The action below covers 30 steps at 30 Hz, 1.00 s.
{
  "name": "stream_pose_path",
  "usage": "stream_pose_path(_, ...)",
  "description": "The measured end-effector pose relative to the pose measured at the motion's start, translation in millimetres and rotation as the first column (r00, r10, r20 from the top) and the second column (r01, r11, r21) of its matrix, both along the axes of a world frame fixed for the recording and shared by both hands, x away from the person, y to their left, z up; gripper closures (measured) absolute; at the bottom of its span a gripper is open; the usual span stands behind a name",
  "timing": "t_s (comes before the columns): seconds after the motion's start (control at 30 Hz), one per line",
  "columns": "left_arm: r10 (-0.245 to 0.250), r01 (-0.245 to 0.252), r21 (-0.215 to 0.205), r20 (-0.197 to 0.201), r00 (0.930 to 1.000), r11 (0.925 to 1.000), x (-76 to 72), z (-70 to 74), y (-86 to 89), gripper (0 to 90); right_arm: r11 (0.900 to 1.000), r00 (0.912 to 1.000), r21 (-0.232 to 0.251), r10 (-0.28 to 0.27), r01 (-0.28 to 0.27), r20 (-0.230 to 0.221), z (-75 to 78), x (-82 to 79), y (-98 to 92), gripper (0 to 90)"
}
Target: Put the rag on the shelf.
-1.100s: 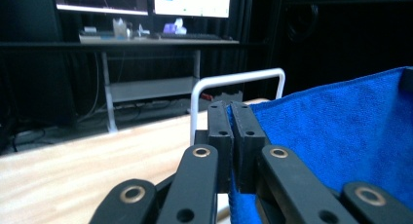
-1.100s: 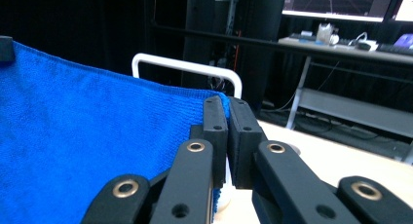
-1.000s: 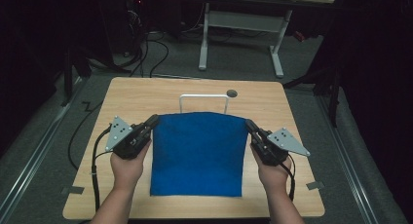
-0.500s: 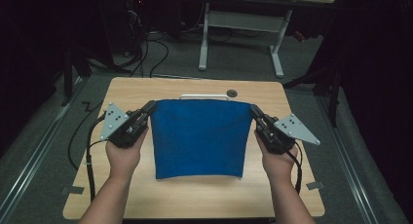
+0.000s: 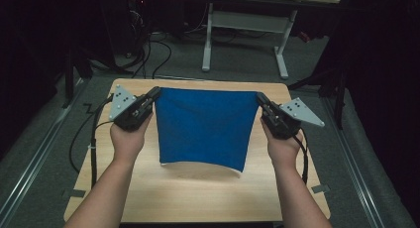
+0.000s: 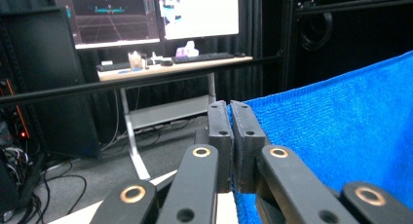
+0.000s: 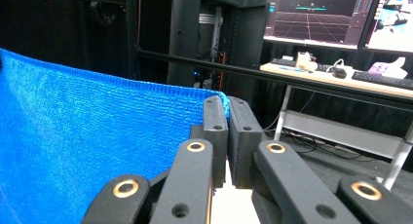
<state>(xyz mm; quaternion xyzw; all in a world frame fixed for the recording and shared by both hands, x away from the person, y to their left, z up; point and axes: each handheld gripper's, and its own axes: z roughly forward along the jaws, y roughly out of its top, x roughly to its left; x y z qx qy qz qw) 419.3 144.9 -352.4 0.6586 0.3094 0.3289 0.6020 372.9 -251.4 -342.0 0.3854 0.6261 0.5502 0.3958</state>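
A blue cloth [image 5: 203, 126] hangs spread above the wooden table [image 5: 198, 198], held by its two top corners, and its lower edge clears the tabletop. My left gripper [image 5: 156, 93] is shut on the cloth's top left corner. My right gripper [image 5: 259, 97] is shut on its top right corner. In the left gripper view the jaws pinch the cloth [image 6: 341, 131], which stretches off to the right of my left gripper [image 6: 230, 107]. In the right gripper view the cloth [image 7: 83, 136] stretches off to the left of my right gripper [image 7: 226, 103].
A white desk frame [image 5: 245, 27] stands beyond the table's far edge, with cables [image 5: 148, 49] on the floor to its left. Monitors [image 6: 151, 14] and a keyboard sit on that desk. Dark rails run along both sides of the table.
Both hands have risen and moved toward the table's far side, and have lifted the cloth off the tabletop. The cloth now hides the white wire frame at the far edge.
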Motion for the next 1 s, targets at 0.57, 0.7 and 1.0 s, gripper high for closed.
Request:
stream_pose_path(0.57, 0.1, -0.101, 0.147, 0.016, 0.9949, 0.984, 67.2, 20.3, -19.9, 88.4, 0.996, 0.9961, -0.048, -0.08, 0.078, -0.038, 23.8, 75.5, 4.6, 88.3)
stream_pose_path(0.7, 0.107, -0.107, 0.15, 0.011, 0.9942, 0.9829, 79.1, 20.2, -23.5, 88.4, 0.994, 0.9947, -0.059, -0.093, 0.091, -0.044, 25.0, 86.5, 3.9, 88.4)
stream_pose_path(1.0, 0.123, -0.114, 0.162, -0.046, 0.9913, 0.9802, 99.8, 10.2, -25.8, 88.3, 0.992, 0.9899, -0.073, -0.109, 0.102, -0.091, 15.4, 116.6, 3.3, 88.3)
